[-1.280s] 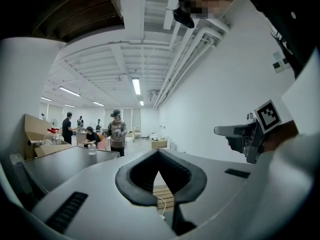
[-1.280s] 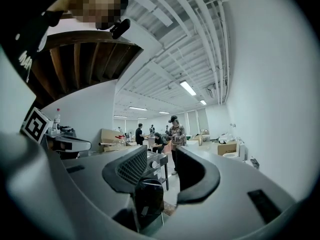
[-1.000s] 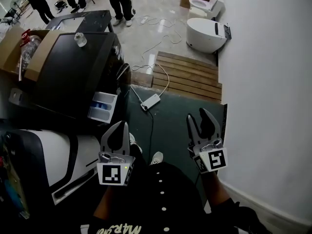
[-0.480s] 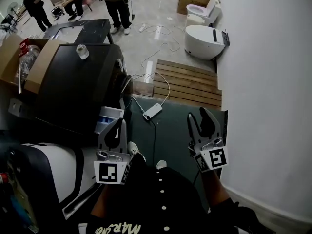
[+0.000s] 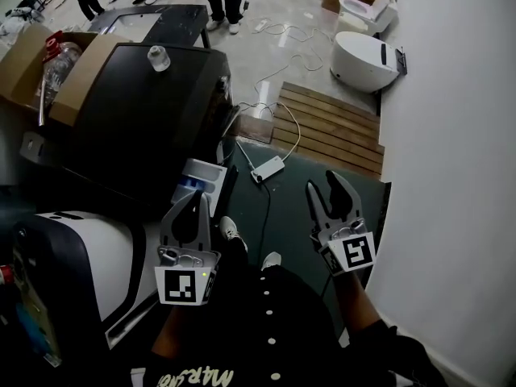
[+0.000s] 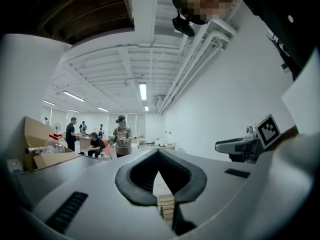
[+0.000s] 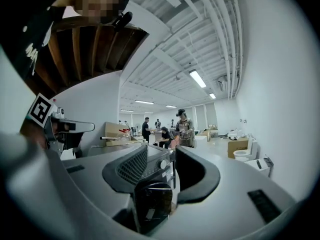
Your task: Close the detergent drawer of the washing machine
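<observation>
The black washing machine stands at the left of the head view. Its white and blue detergent drawer sticks out of the front, open. My left gripper is shut with nothing in it, its tips just short of the drawer's front; I cannot tell if they touch. In the left gripper view the left gripper has its jaws meeting at the tip. My right gripper is open and empty over the green mat, well right of the drawer. The right gripper frames the machine's front between its jaws.
A white appliance stands at the lower left, and a cardboard box beside the machine. A glass jar sits on top of the machine. A power strip, a wooden pallet and a toilet lie ahead. A white wall runs along the right.
Both grippers have moved forward along the mat. The left gripper's tips are now close to the drawer's front; a second ago they were clearly short of it. Neither jaw opening has changed.
</observation>
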`<action>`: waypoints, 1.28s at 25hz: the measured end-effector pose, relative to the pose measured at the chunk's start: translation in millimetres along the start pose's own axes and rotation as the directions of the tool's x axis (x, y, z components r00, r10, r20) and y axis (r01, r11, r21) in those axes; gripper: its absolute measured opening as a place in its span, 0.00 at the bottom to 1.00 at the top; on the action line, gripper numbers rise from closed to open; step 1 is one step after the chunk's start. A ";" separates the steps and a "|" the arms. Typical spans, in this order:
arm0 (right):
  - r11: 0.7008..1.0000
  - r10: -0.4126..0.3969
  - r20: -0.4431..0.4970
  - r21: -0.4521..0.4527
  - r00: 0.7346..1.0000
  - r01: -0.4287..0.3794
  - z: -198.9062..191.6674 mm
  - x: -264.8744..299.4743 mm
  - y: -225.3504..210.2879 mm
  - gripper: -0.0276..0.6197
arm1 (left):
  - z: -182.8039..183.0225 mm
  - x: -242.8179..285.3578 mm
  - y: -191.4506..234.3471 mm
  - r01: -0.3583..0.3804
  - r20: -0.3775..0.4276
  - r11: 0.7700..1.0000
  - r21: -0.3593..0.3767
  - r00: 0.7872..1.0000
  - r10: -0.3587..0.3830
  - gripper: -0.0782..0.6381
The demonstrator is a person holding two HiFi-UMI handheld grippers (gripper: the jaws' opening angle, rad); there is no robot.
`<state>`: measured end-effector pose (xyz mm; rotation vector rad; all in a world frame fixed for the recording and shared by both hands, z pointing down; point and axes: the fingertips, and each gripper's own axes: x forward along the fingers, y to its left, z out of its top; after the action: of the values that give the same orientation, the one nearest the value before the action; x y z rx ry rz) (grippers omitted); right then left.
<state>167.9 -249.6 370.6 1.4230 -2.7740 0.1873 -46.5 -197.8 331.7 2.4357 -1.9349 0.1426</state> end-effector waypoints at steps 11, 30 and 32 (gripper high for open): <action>0.973 0.221 -0.160 -0.031 0.962 -0.229 -86.0 50.7 49.2 0.31 | -33.0 -28.6 20.1 -0.081 -0.074 0.994 -0.073 0.994 0.076 0.12; 0.863 0.433 -0.481 -0.025 0.763 -0.505 -227.5 84.1 121.8 0.34 | -80.3 -60.2 33.7 -0.184 -0.163 0.973 -0.140 0.973 0.161 0.12; 0.849 0.439 -0.505 -0.037 0.743 -0.527 -239.5 84.5 126.9 0.34 | -88.2 -63.4 33.6 -0.195 -0.196 0.968 -0.159 0.967 0.162 0.12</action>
<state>6.5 -217.1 601.8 0.4809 -2.5744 0.2495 -98.1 -136.9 412.7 2.0594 -1.9902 0.1814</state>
